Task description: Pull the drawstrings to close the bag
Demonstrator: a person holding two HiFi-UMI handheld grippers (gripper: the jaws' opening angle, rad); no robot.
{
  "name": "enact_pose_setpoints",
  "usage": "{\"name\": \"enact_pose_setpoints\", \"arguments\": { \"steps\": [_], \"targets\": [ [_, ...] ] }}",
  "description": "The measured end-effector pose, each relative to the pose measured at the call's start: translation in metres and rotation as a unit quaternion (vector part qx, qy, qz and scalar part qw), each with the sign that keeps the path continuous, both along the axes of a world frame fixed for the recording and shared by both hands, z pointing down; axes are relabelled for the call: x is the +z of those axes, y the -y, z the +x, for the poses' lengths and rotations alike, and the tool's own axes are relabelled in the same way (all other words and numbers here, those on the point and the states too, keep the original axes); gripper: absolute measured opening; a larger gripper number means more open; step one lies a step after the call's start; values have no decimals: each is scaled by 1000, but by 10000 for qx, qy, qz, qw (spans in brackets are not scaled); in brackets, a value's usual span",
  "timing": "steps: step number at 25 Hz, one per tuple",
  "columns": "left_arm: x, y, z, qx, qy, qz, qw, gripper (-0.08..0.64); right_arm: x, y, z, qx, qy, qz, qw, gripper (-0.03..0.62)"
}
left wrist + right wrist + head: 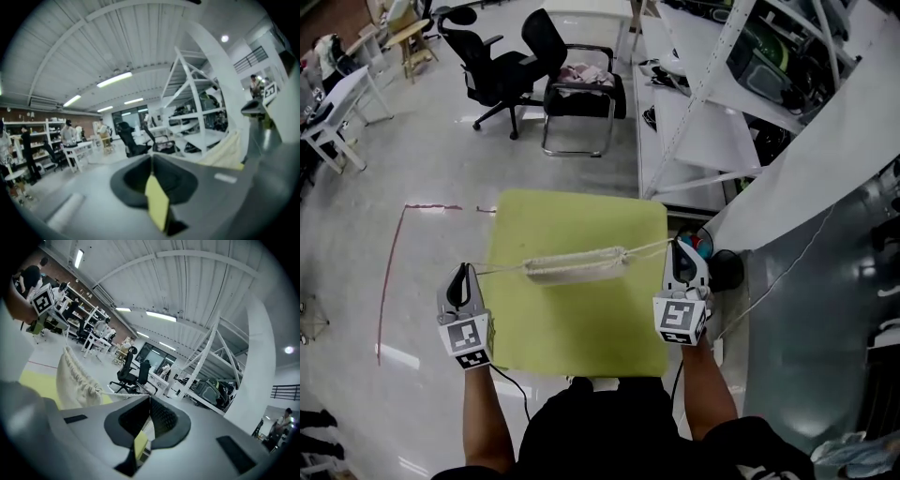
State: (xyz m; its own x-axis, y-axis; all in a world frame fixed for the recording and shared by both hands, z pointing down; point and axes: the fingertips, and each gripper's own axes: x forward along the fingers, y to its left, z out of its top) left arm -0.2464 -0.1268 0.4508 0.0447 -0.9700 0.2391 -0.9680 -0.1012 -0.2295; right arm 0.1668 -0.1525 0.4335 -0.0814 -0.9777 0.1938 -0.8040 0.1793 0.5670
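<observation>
Evidently light, soft cloth, the bag [577,266] hangs taut between its drawstrings [647,249]; left tool [469,270] and right tool [678,247] each clench one thin, slippery end.

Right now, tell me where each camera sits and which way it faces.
Head view: on the person's head, looking steeply down at the green table; both forearms show, with the left gripper and right gripper each pinching a drawstring of the bag between them.
Left gripper view: on the left gripper, facing across the room toward office chairs; its shut jaws show.
Right gripper view: on the right gripper, facing likewise; its shut jaws show.
Shared: both gripper views catch the bag and the other gripper.
</observation>
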Motion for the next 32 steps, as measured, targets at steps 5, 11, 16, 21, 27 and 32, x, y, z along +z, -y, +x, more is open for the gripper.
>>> {"name": "enact_pose_setpoints", "arguments": {
  "steps": [5,11,16,21,27,32],
  "targets": [
    [-13,-5,-12,-138,-181,152,9996,28,-12,-10,10,134,159,139,9997,12],
    [-25,-14,-23,-264,-325,309,9986,28,-28,-11,26,271,255,344,9987,11],
    [-25,-15,-34,-405,-769,371,9955,28,-43,-5,38,479,305,526,9970,11],
    [-27,-12,-41,-432,-1213,474,9905,28,-55,1,52,705,370,708,9943,11],
    [-34,-5,-48,-520,-1672,580,9828,28,-66,9,71,965,629,806,9901,11],
    [-37,-1,-56,-568,-1851,656,9789,28,-75,11,81,1162,789,934,9857,11]
  ]
}}
